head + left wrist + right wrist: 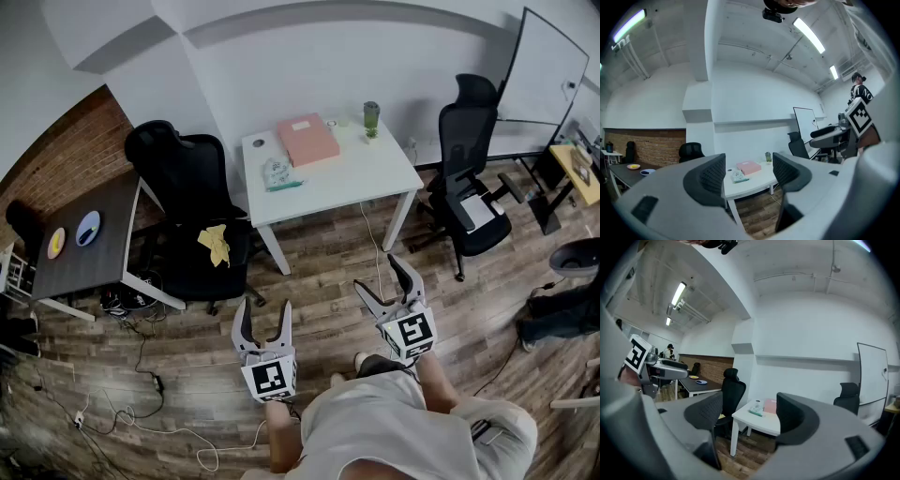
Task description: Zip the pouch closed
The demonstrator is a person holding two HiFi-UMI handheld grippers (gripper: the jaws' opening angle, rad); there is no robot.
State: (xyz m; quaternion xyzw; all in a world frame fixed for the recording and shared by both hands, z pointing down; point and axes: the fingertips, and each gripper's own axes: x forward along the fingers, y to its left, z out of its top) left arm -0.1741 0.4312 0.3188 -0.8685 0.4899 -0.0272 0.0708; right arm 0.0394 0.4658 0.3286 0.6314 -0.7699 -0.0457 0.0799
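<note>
A white table [361, 178] stands some way ahead of me on the wood floor. On it lie a flat pink pouch [307, 139], a small clear pouch with teal print [277, 173] and a green cup [371, 116]. My left gripper [263, 314] and right gripper [377, 277] are held level above the floor, well short of the table, both open and empty. The left gripper view frames the pink pouch [748, 167] and the small pouch [738, 176] between the jaws, far off. In the right gripper view the small pouch [756, 405] lies on the table's near corner.
A black office chair [183, 178] with a yellow cloth [215, 244] on its seat stands left of the table. Beyond it is a dark table [84, 253] with two plates. Another black chair [469, 178] and a whiteboard [544, 66] are at the right. Cables [141, 375] trail over the floor.
</note>
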